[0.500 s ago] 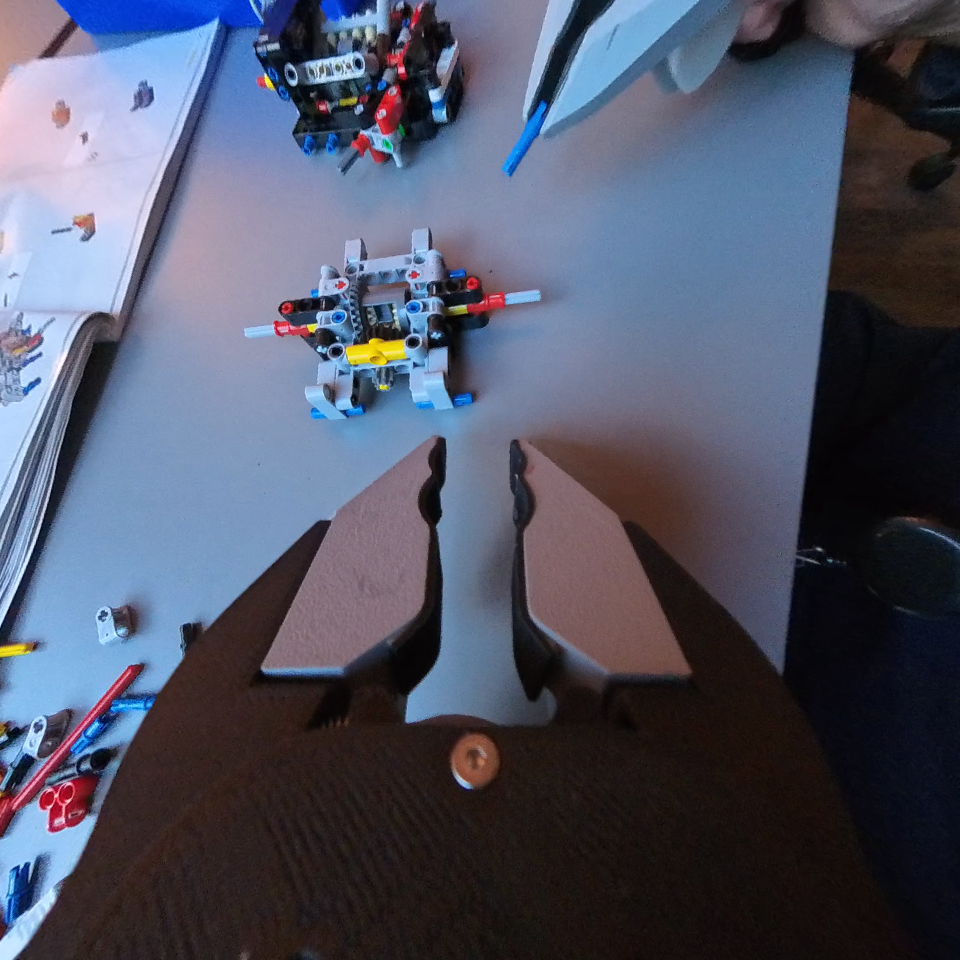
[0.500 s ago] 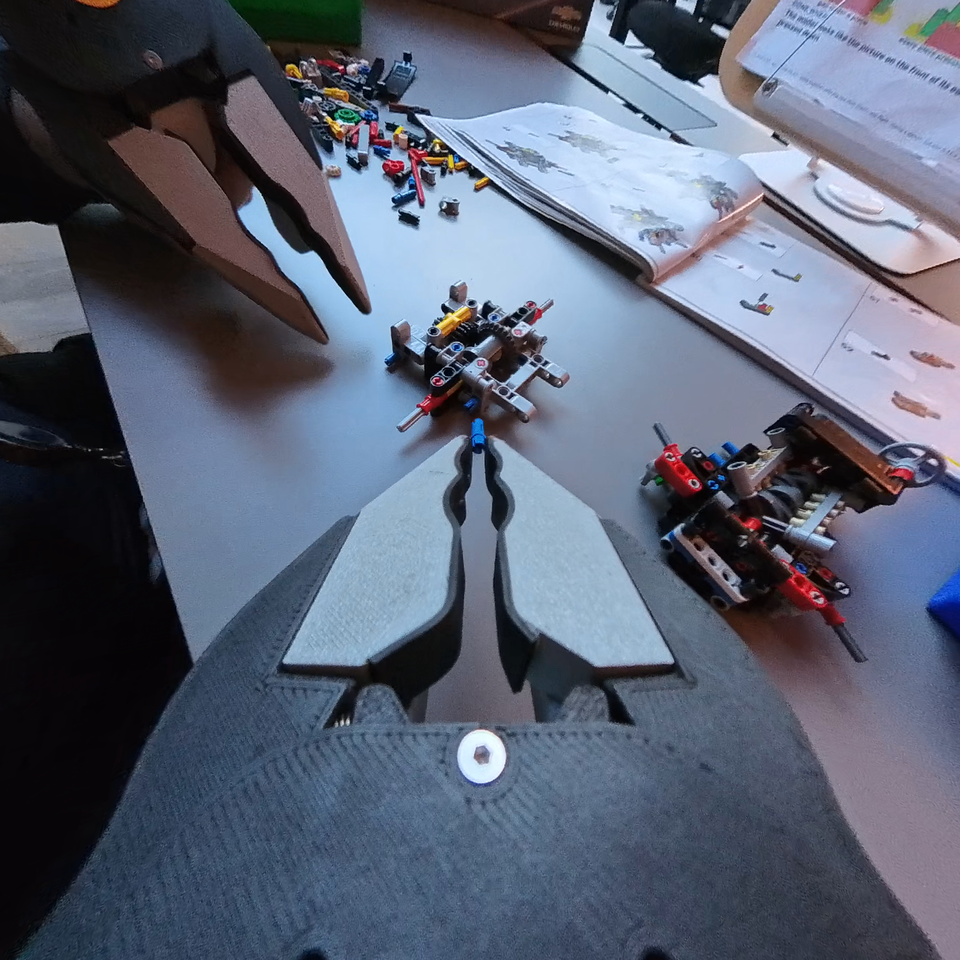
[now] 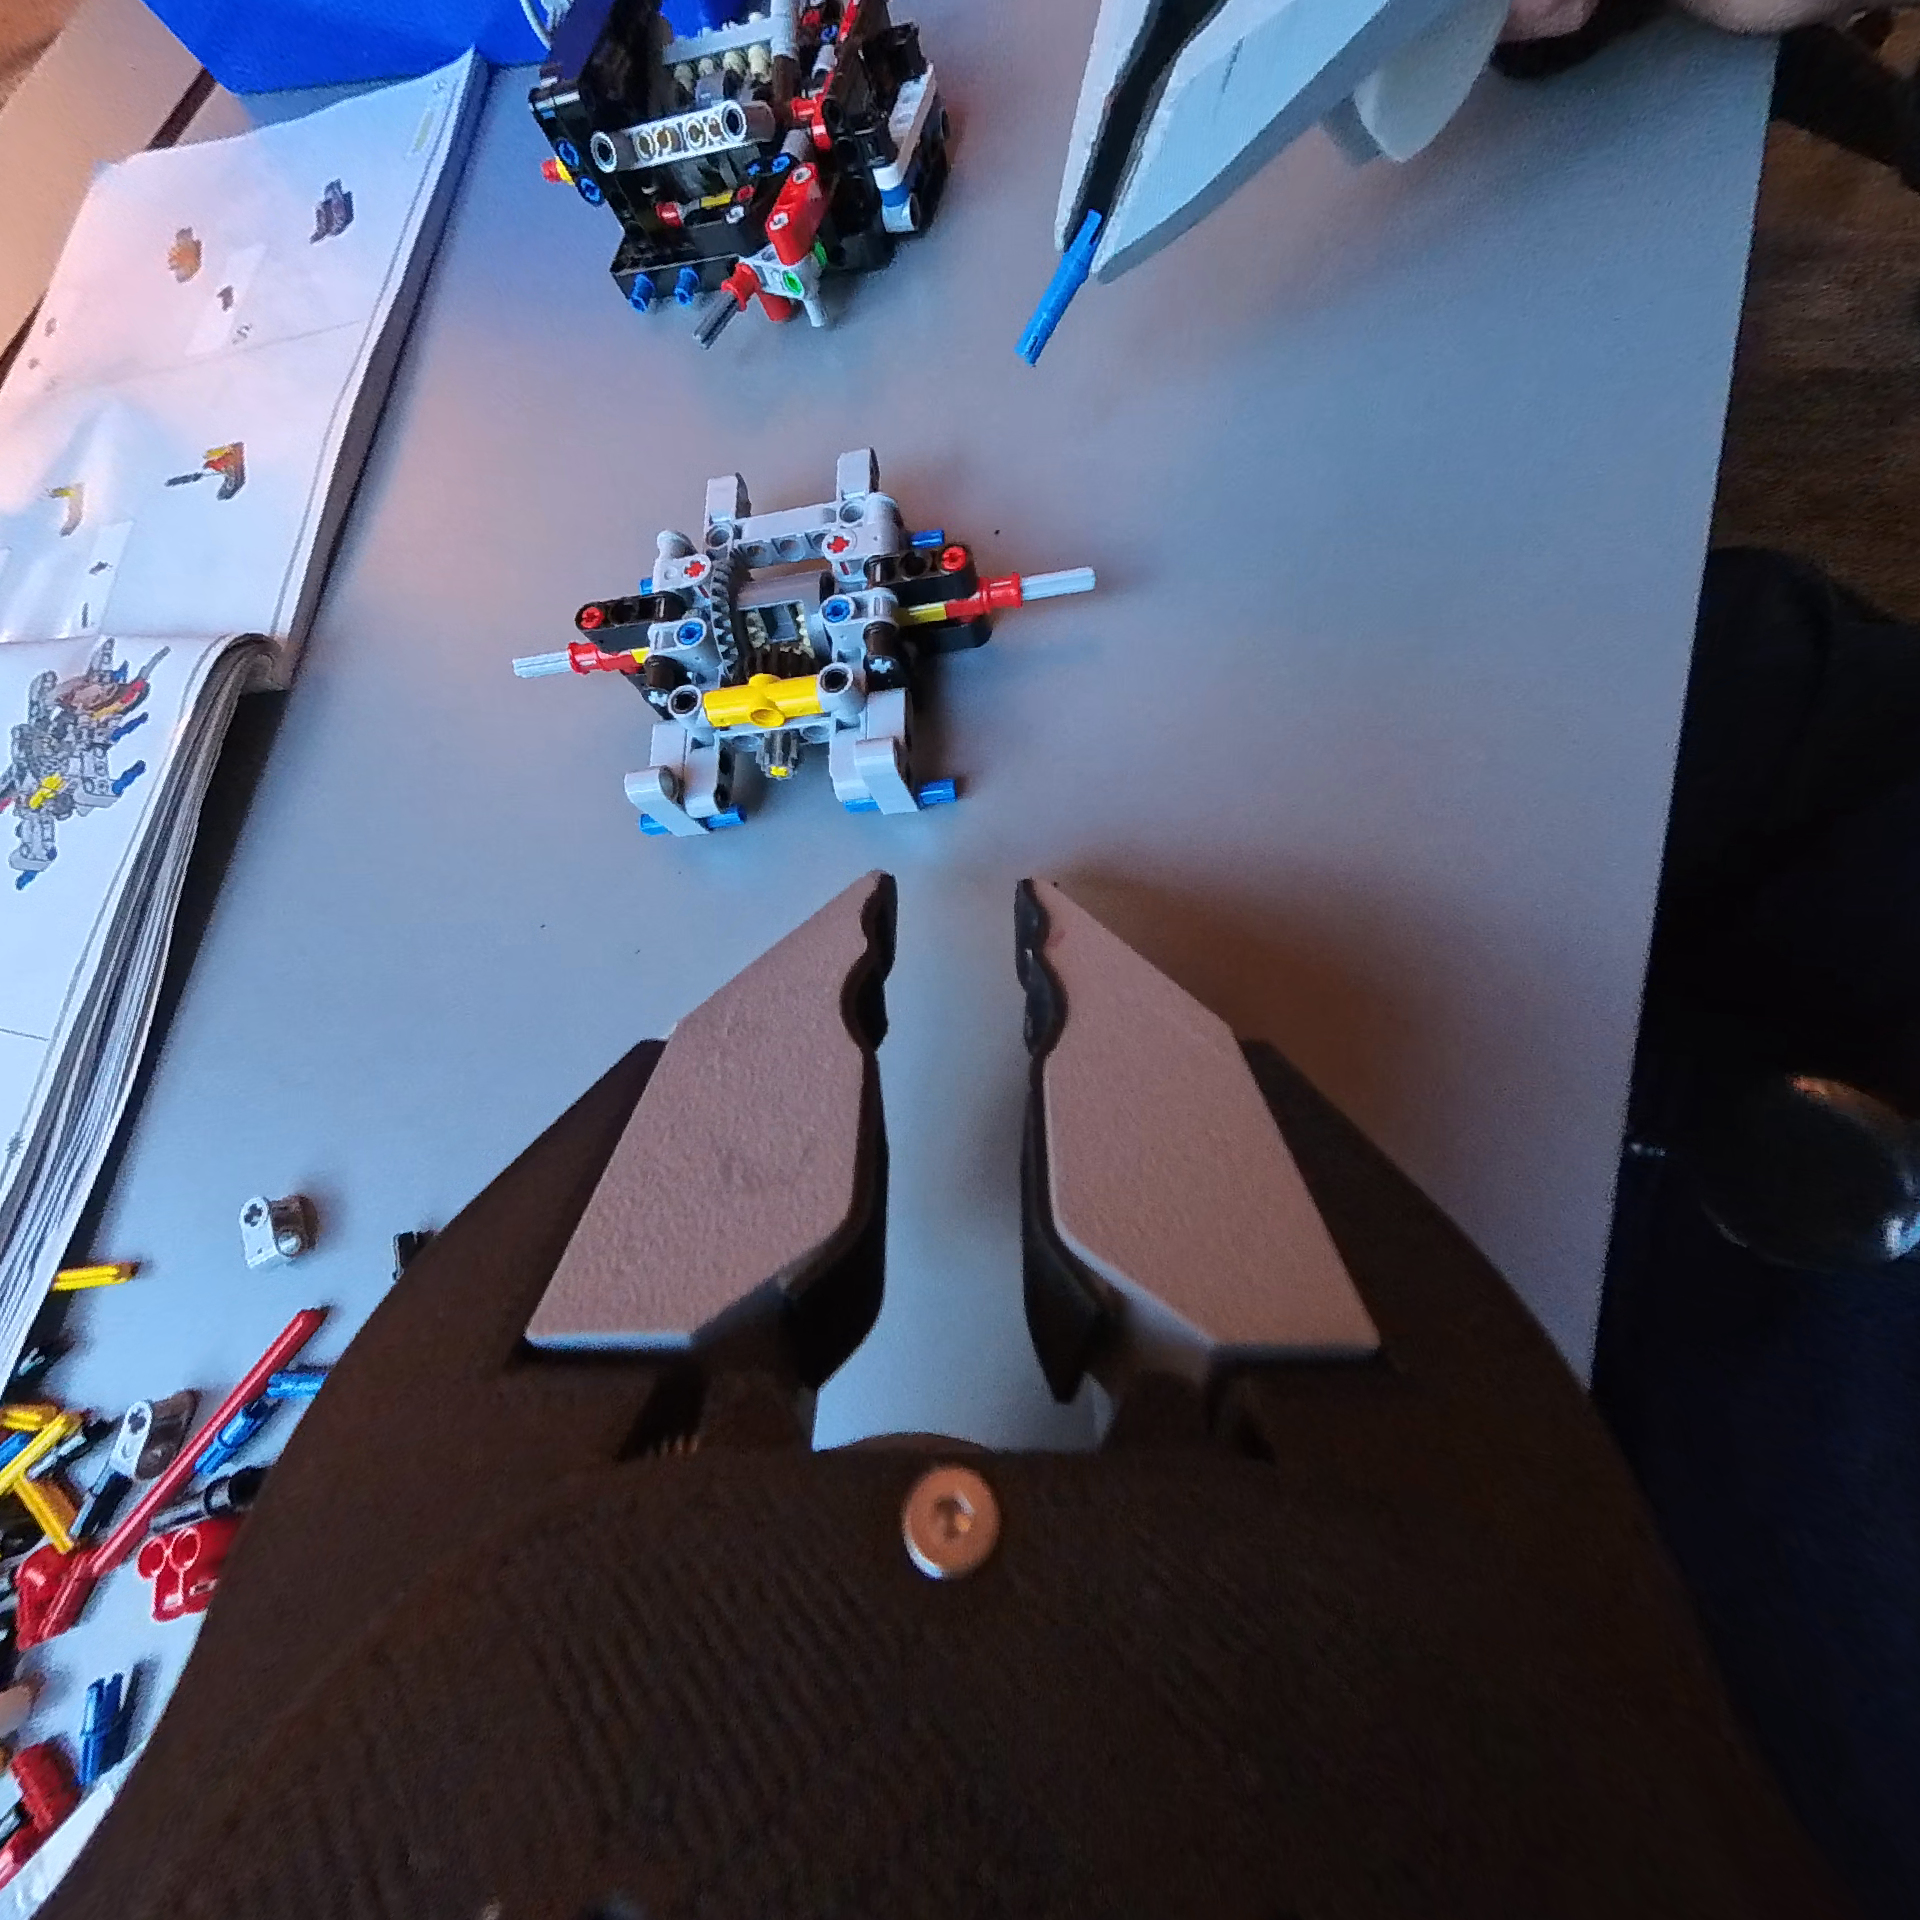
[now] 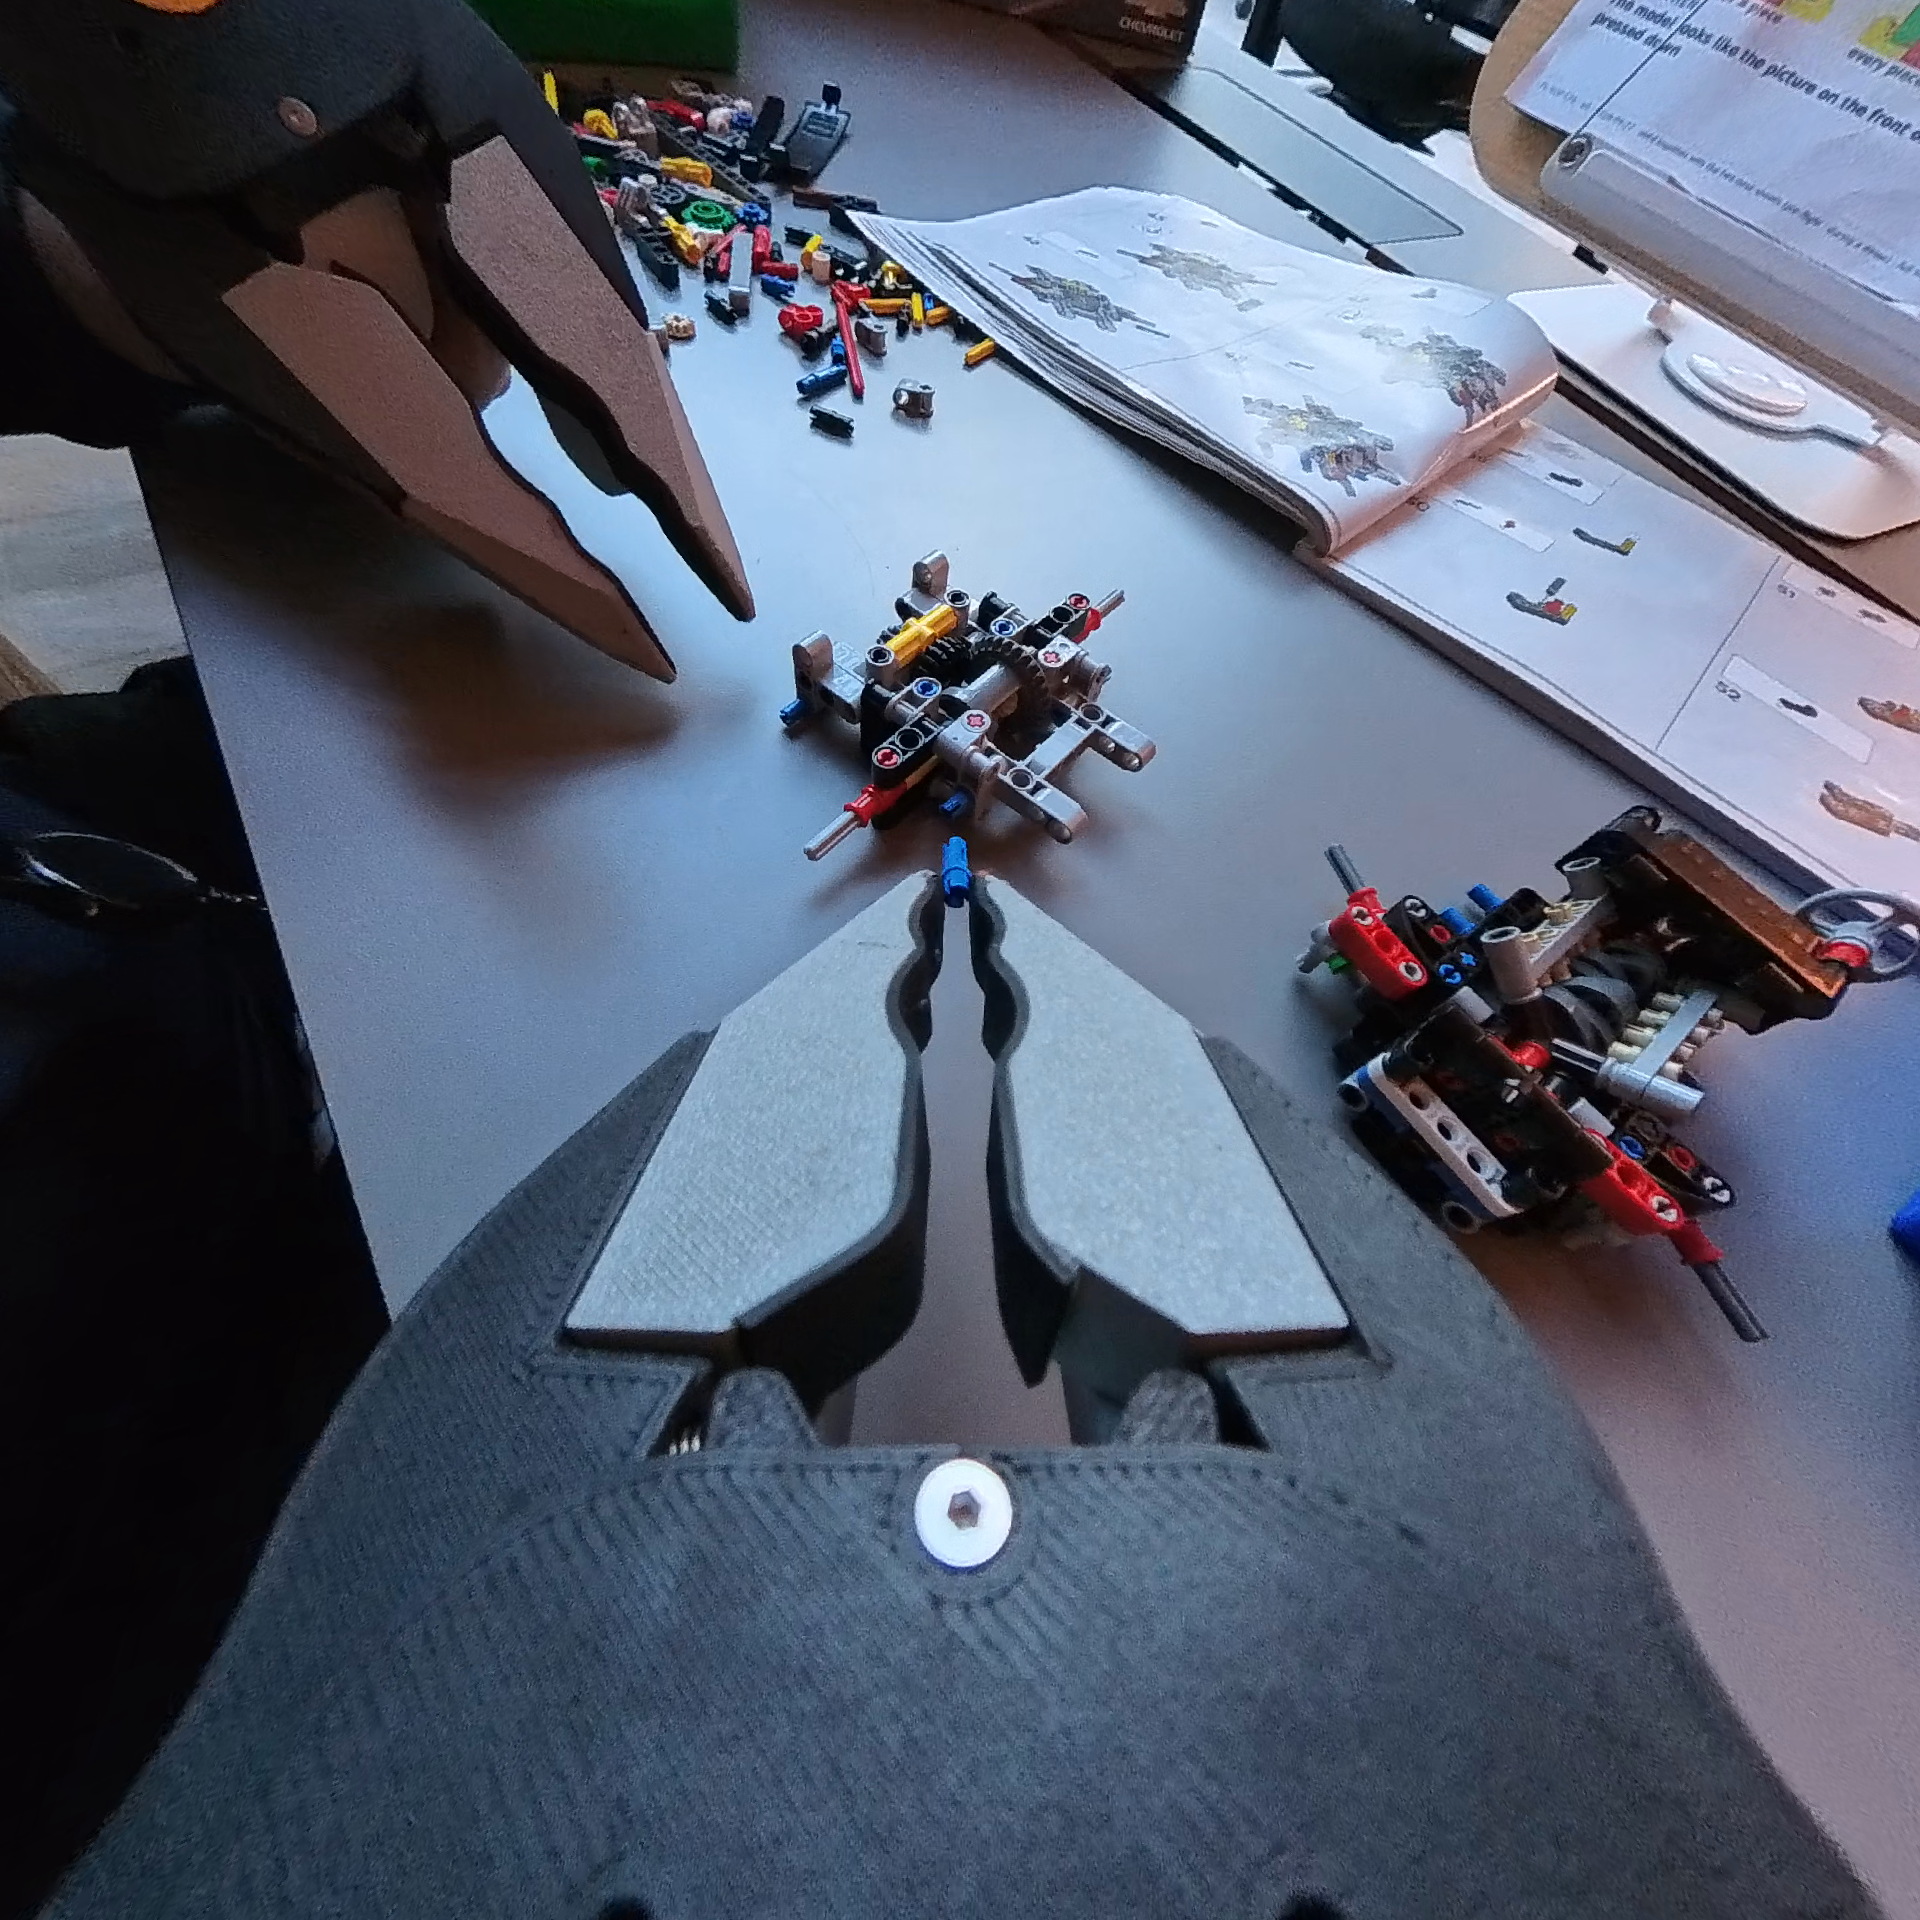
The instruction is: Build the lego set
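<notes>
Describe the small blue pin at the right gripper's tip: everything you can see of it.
The blue pin is a short, slim plastic connector peg with a raised collar partway along. It is pinched at one end between the shut fingertips of the right gripper, the rest sticking out forward. It is held above the grey table, pointing toward the small grey-and-black gear assembly, close to it but not touching. In the left wrist view it slants down from the fingertips, clear of the table.

both grippers are 3d-printed, ribbed dark shell w/ one silver screw in the middle. flat grey wedge fingers, wavy black inner pads, pointy tips.
</notes>
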